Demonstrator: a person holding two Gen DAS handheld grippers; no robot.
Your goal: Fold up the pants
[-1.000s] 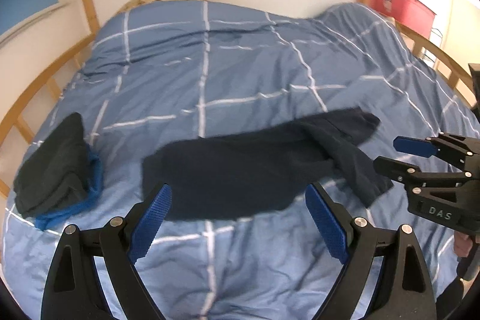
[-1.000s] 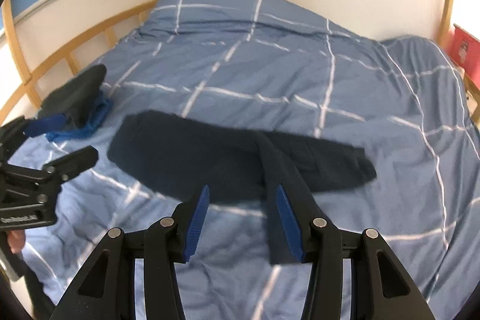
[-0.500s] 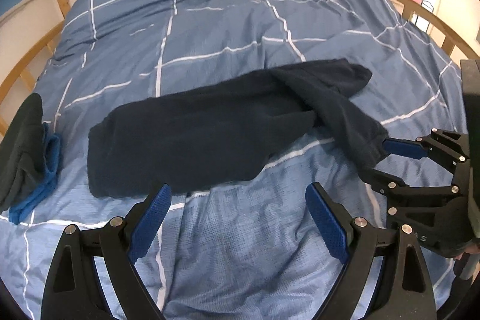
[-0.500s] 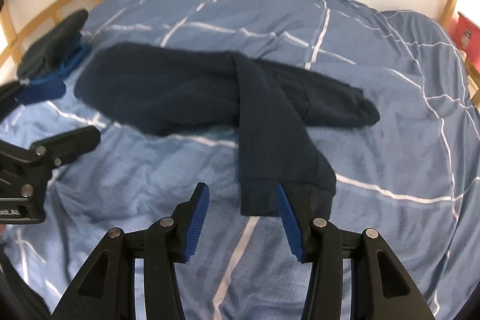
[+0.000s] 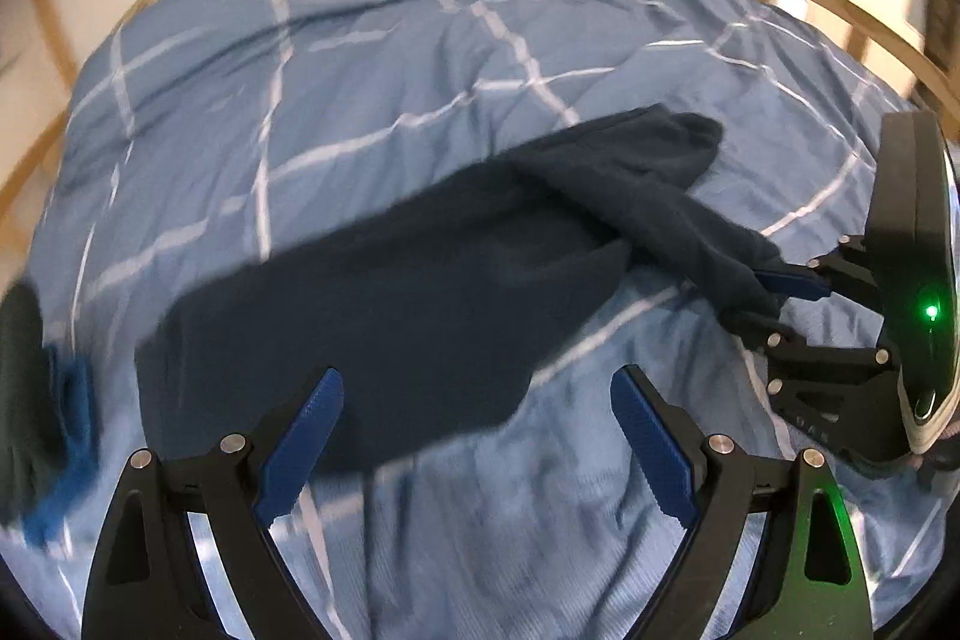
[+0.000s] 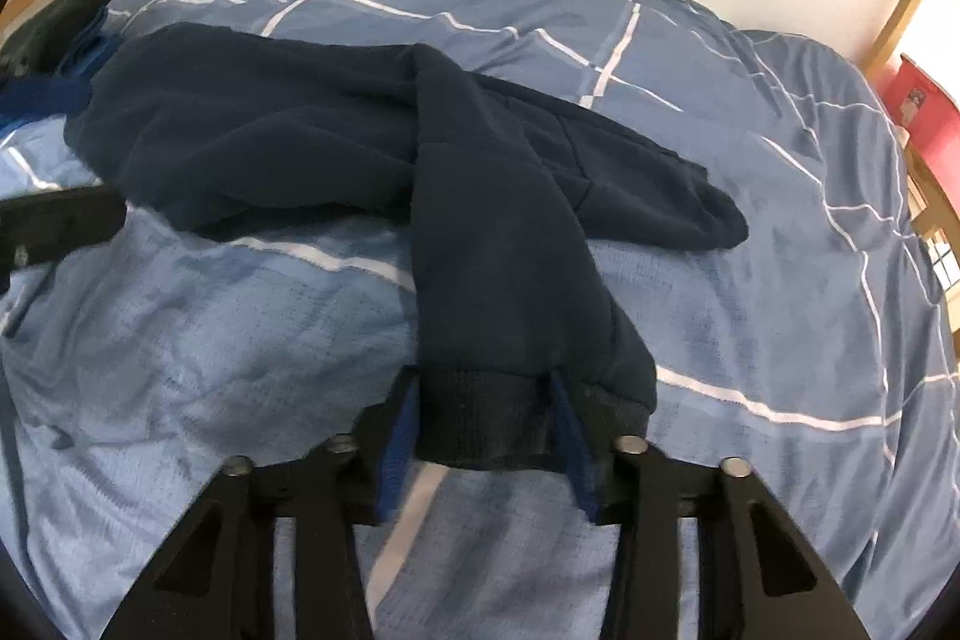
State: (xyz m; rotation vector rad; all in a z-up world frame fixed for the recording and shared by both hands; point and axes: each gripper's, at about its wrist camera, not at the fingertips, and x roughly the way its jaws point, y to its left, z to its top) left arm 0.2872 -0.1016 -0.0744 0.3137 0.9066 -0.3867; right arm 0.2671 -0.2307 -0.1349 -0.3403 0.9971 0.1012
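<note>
Now the dark navy pants lie across the middle of a blue checked bed, one leg folded over and trailing toward the lower centre of the right view. A moment ago the right hand-held gripper hovered above that leg; it has since dropped, and its jaws are closing around the ribbed cuff, which sits between the blue pads. The left hand-held gripper stays spread wide and empty just short of the pants' near edge. Likely the leg gets lifted next to start the fold.
</note>
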